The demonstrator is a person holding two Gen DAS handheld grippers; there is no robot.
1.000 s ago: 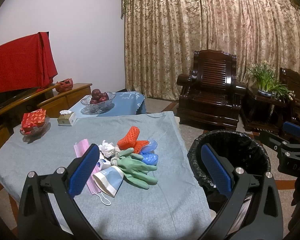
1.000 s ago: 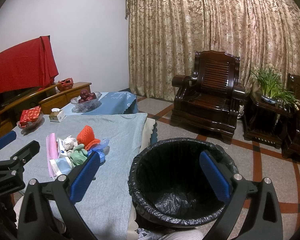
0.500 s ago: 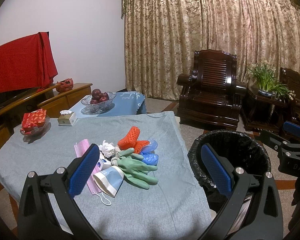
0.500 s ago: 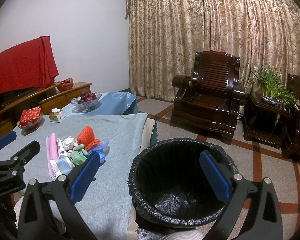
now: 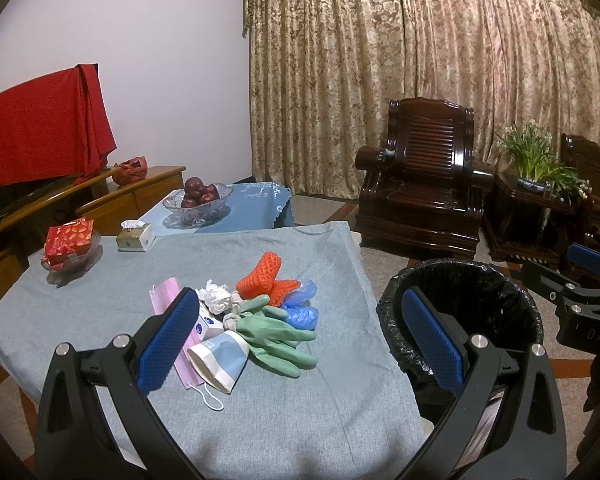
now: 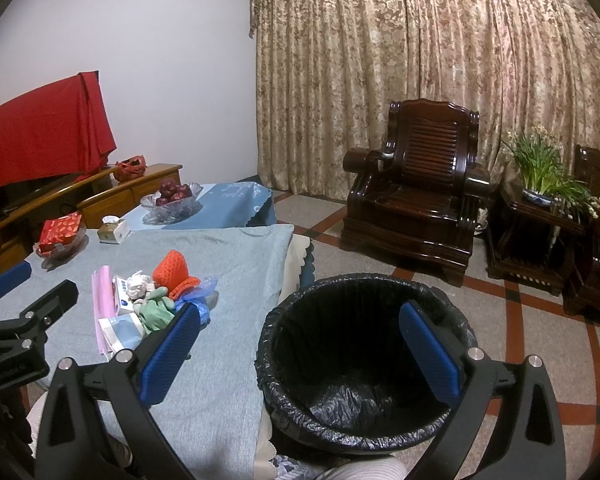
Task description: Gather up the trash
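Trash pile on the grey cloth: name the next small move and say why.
Probably lower the left tool onto the green glove at the near edge of the pile. Both tools are open and hold nothing, the black-lined bin holds no trash yet, and the right tool hangs over the bin, away from the pile.

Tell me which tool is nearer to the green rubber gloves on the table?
Left. The left tool hovers open just before the green rubber gloves in the trash pile; the right tool hangs open over the black-lined trash bin, beside the table.
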